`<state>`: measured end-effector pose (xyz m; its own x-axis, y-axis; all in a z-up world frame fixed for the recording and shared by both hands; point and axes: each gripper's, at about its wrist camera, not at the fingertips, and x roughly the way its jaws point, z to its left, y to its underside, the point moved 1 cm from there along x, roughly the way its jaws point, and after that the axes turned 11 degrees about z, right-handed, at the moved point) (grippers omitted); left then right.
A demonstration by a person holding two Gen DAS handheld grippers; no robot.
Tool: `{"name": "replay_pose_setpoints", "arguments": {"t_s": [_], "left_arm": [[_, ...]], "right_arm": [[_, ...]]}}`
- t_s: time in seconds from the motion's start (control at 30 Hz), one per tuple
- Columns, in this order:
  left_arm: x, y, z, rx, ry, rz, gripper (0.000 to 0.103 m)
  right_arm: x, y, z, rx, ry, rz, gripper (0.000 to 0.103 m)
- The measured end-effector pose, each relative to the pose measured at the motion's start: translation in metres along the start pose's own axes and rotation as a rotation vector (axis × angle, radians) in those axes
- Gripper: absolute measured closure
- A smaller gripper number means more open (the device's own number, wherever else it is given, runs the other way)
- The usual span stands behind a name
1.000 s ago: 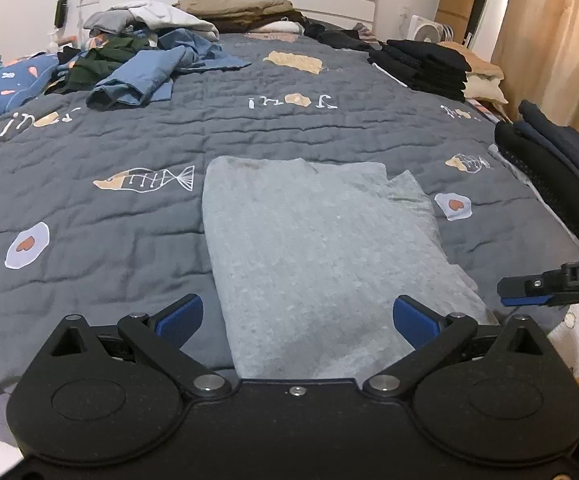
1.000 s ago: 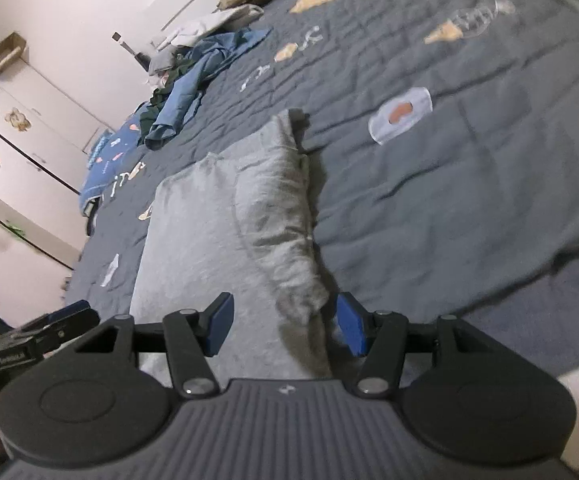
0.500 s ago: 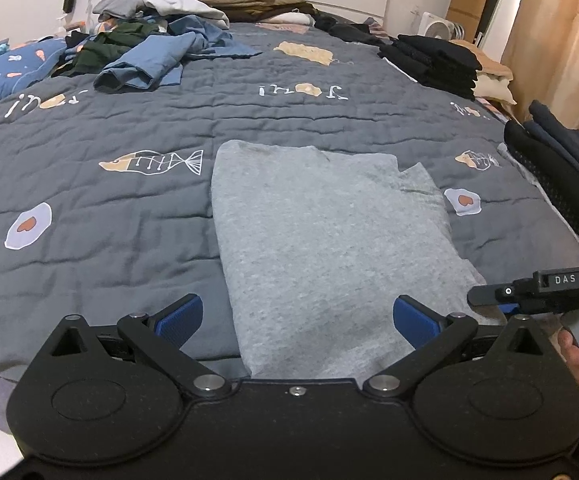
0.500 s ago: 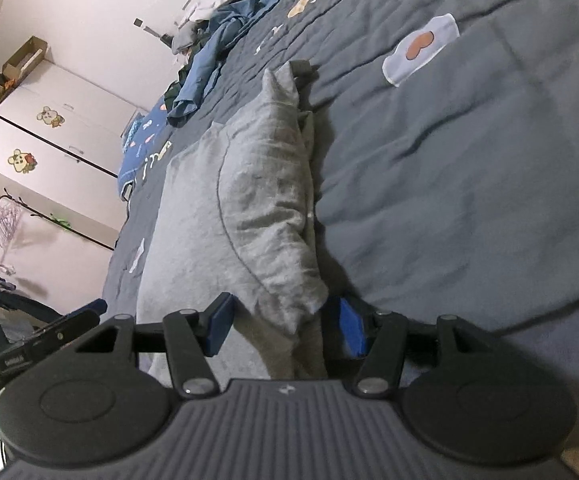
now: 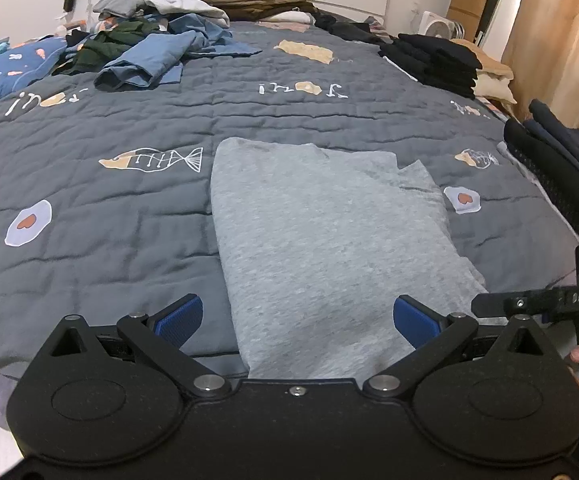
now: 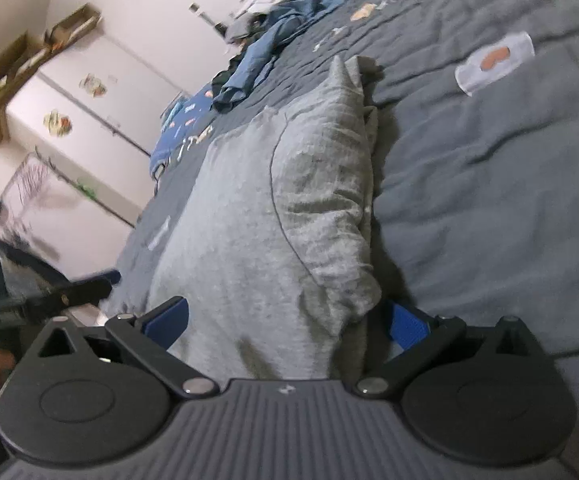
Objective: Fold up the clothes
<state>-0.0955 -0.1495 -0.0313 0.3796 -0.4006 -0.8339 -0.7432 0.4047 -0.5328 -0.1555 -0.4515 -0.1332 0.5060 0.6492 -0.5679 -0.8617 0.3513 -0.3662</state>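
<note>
We see grey garment [image 5: 329, 248] flat on bed [image 5: 89, 200]. Right gripper [image 6: 285, 316] has spread wider around 6 o'clock corner; left gripper [image 5: 297, 316] remains apart. Grasp impending.

Dim, even indoor light; strong fisheye bending at edges; right wrist view motion-blurred leftward.

"DAS" on the right hand-held gripper [image 5: 545, 302]; nothing else is legible.

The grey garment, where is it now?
In the left wrist view the grey garment lies flat mid-bed on the quilt, right of the fish print.
</note>
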Motion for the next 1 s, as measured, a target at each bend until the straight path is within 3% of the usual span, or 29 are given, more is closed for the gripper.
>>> {"name": "replay_pose_setpoints", "arguments": {"t_s": [0.1,0.5,0.83,0.9,0.93,0.97,1.0], "left_arm": [[0.001,0.0,0.0,0.003,-0.004,0.002,0.0],[0.003,0.002,0.003,-0.003,-0.016,0.01,0.0],[0.001,0.003,0.003,0.001,-0.018,0.008,0.0],[0.002,0.002,0.003,0.001,-0.018,0.006,0.0],[0.002,0.002,0.003,0.0,-0.018,0.006,0.0],[0.002,0.002,0.002,-0.001,-0.019,0.006,0.0],[0.002,0.002,0.002,-0.002,-0.02,0.007,0.0]], "right_arm": [[0.01,-0.005,0.003,0.023,-0.077,0.043,0.0],[0.024,-0.013,-0.002,0.046,-0.111,0.096,0.002],[0.023,-0.015,-0.005,0.108,-0.137,0.07,0.004],[0.026,-0.017,-0.005,0.112,-0.136,0.073,0.011],[0.028,-0.018,-0.006,0.117,-0.138,0.075,0.027],[0.029,-0.018,-0.006,0.121,-0.14,0.077,0.05],[0.031,-0.019,-0.007,0.125,-0.142,0.078,0.063]]}}
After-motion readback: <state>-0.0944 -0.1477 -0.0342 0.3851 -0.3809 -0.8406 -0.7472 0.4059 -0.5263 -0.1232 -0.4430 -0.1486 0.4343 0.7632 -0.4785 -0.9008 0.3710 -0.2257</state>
